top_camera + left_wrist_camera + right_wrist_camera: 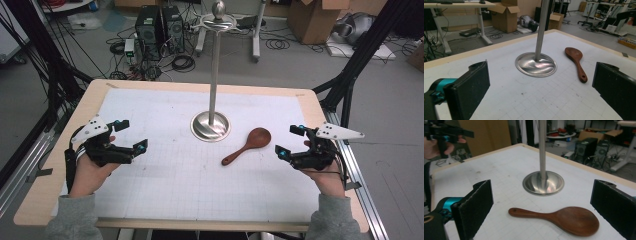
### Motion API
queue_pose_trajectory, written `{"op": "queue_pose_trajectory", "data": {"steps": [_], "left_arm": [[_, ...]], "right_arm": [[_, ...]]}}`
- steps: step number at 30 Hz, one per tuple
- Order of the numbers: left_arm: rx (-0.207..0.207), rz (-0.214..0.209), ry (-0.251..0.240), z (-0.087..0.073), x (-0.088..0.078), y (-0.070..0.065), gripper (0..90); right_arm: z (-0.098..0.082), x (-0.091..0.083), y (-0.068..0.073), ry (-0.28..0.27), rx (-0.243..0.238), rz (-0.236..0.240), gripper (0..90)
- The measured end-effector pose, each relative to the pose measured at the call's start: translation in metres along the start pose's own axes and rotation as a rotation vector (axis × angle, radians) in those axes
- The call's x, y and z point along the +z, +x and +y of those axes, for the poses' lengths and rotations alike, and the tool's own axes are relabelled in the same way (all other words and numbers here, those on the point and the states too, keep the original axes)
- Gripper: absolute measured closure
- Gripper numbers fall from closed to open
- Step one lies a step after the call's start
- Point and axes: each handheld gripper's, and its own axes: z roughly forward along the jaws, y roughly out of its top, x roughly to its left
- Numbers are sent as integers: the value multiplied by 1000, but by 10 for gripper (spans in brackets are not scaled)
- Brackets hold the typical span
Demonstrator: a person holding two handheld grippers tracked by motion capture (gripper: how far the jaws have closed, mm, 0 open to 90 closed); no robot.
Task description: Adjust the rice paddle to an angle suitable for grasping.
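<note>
1. Wooden spoon (pixel 248 145) flat on the white gridded mat (pixel 165 170), just right of the stand's round metal base (pixel 210 126), near it but apart.
2. Lies inboard of the right gripper (pixel 291 141), toward table centre; bowl end closest to that gripper's jaws, a short gap left, no contact.
3. Long axis diagonal in the high view: bowl up and right, handle tip down and left, pointing toward the person's side.
4. In the right gripper view, spoon (pixel 559 218) crosswise just ahead of the jaws, handle to the picture's left, bowl to the right, the whole length sitting between the two pads.
5. Right hand clearly nearer; left gripper (pixel 135 135) well apart across the mat, metal base and pole (pixel 215 70) roughly between.
6. Right gripper released, jaws spread wide, nothing between them.
7. Left gripper also released, jaws wide apart, empty; spoon (pixel 576 62) seen far off past the base (pixel 535 64) in the left gripper view.
8. Look: one-piece reddish-brown wood, smooth slight sheen, shallow oval bowl, short tapering handle with a small hole near the tip.
9. Judgement: probable pick for the right hand; handle the narrower target, crossing the jaw line already, so a drop forward and down likely enough.
</note>
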Motion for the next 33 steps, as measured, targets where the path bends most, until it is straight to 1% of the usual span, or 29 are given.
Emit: {"op": "queue_pose_trajectory", "data": {"steps": [2,3,9,11,12,13,14,15,16,17,18,19,20,21,22,23,24,26,27,30,31,33], "left_arm": [[1,3,-1,0,0,-1,17],[2,6,-2,0,0,-1,17],[6,19,-1,-1,-2,-4,17],[6,26,1,-2,-3,-4,17],[4,30,6,-3,-4,-4,17],[4,33,10,-4,-4,-4,17],[5,35,12,-5,-5,-4,17],[3,35,14,-6,-5,-4,17],[6,37,19,-7,-6,-4,17],[7,39,21,-7,-6,-5,17],[7,41,25,-8,-7,-5,17],[9,40,28,-9,-7,-6,17],[10,40,29,-9,-8,-6,17],[10,42,28,-10,-9,-7,17],[9,43,31,-11,-9,-7,17],[7,42,33,-11,-10,-8,17],[7,38,38,-12,-10,-8,17],[11,34,39,-15,-11,-9,17],[18,30,40,-16,-11,-10,17],[25,19,46,-18,-10,-12,17],[22,17,47,-19,-10,-13,17],[24,16,53,-19,-10,-14,17]], "right_arm": [[0,0,0,1,-1,-6,31],[0,1,0,13,4,-20,31],[-1,6,-3,17,8,-30,39],[-1,8,-4,28,9,-36,54],[-1,10,-5,31,8,-37,76],[-2,11,-7,46,13,-34,125],[-2,13,-8,53,17,-39,154],[-3,15,-10,59,33,-49,147],[-5,20,-14,76,56,-47,190],[-5,22,-14,83,61,-54,201],[-6,25,-15,89,49,-68,220],[-6,25,-15,89,49,-68,220],[-7,29,-17,99,49,-78,301],[-7,29,-17,99,49,-78,301],[-8,32,-18,91,59,-88,381],[-8,32,-18,91,59,-88,381],[-8,32,-20,84,64,-87,419],[-10,36,-25,71,84,-78,534],[-10,36,-25,71,84,-78,534],[-10,38,-27,74,82,-86,604],[-10,39,-28,73,72,-95,638],[-10,40,-28,73,62,-105,672]]}}
